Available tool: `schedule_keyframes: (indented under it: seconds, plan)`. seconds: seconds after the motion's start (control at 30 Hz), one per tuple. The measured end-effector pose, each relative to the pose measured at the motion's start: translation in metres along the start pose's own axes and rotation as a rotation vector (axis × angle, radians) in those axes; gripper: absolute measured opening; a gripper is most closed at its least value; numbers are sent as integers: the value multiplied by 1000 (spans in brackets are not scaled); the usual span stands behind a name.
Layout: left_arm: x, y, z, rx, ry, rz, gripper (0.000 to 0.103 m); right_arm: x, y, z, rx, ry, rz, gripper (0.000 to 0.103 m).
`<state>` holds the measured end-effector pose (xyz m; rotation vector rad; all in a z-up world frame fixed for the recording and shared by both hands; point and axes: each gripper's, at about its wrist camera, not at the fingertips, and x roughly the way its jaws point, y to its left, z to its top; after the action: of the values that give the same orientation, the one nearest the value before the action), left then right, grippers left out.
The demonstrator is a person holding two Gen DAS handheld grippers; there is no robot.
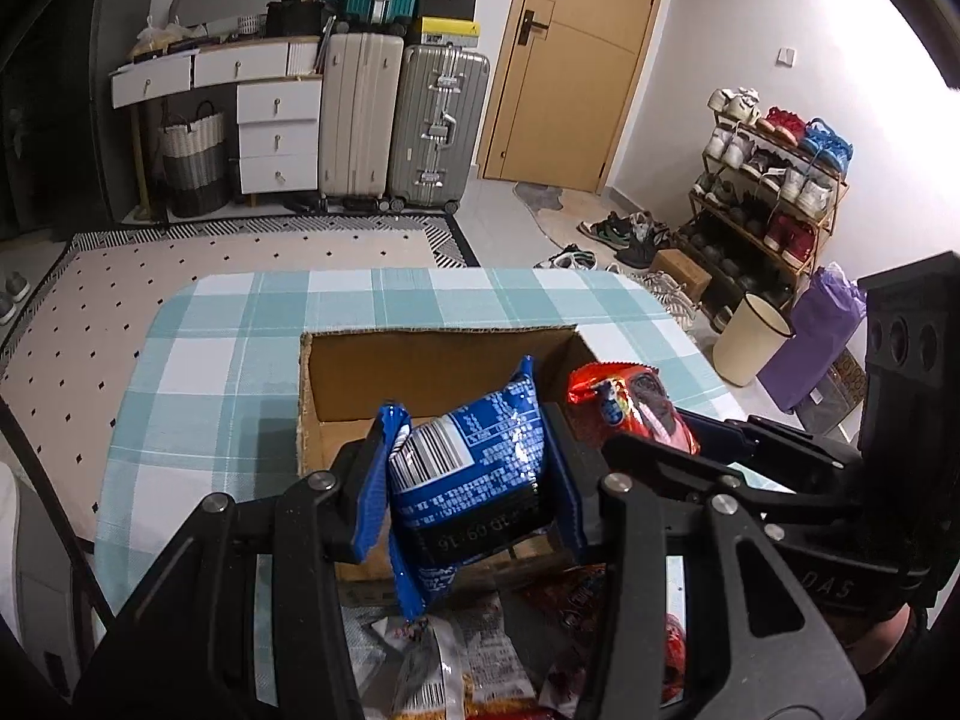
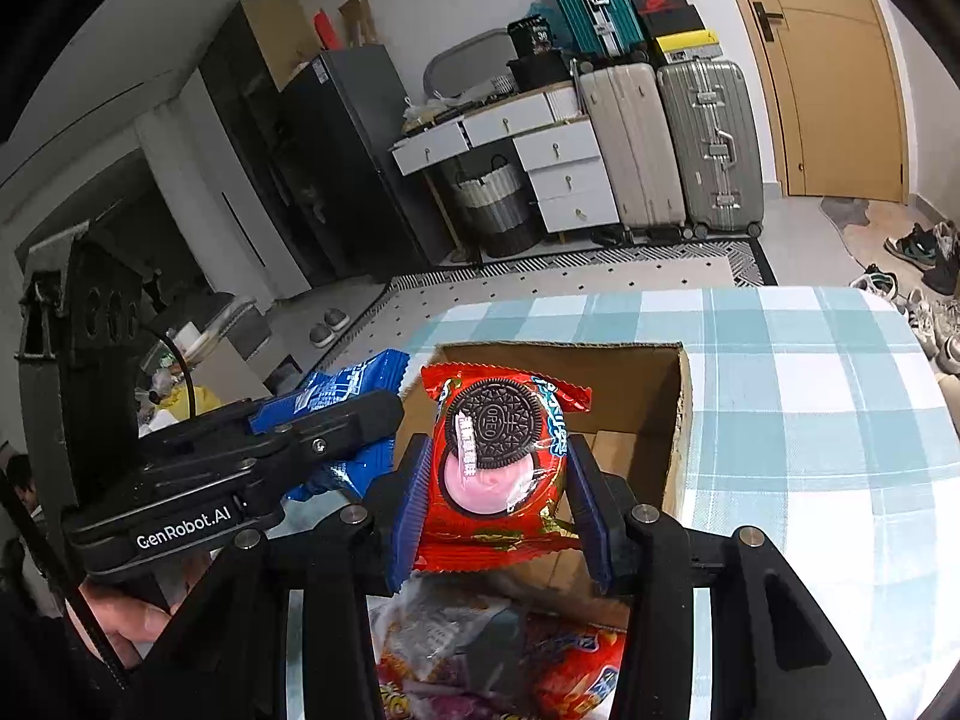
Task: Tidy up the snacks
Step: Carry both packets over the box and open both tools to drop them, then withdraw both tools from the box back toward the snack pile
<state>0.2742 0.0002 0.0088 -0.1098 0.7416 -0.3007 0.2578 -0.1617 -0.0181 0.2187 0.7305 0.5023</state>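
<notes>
Covering the table, a blue-and-white checked cloth carries an open cardboard box. Above the box's near edge, the left gripper pinches a blue snack packet between its jaws, and beside it the right gripper clamps a red Oreo packet. More loose snack packets lie below both grippers.

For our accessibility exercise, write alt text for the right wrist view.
The right gripper clamps a red Oreo packet above an open cardboard box on a checked tablecloth; the left gripper holds a blue packet beside it.
</notes>
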Motion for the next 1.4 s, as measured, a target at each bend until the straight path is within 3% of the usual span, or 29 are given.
schedule_keyframes:
  seconds: [0.37, 0.53, 0.8, 1.13, 1.4]
  plan:
    - [57, 11, 0, -1, 65, 13, 43, 43, -25, -4, 31, 59, -5, 45]
    - [65, 21, 1, -63, 85, 5, 57, 49, -33, -7, 56, 76, -24, 51]
    - [29, 16, -6, -34, 22, 45, 66, 8, -18, -9, 28, -9, -34, 65]
    - [-55, 1, -34, -9, -49, 78, 77, -59, 18, -25, -14, -93, -54, 83]
    - [-113, -7, -62, -26, -77, 94, 82, -107, 43, -50, -29, -131, -50, 87]
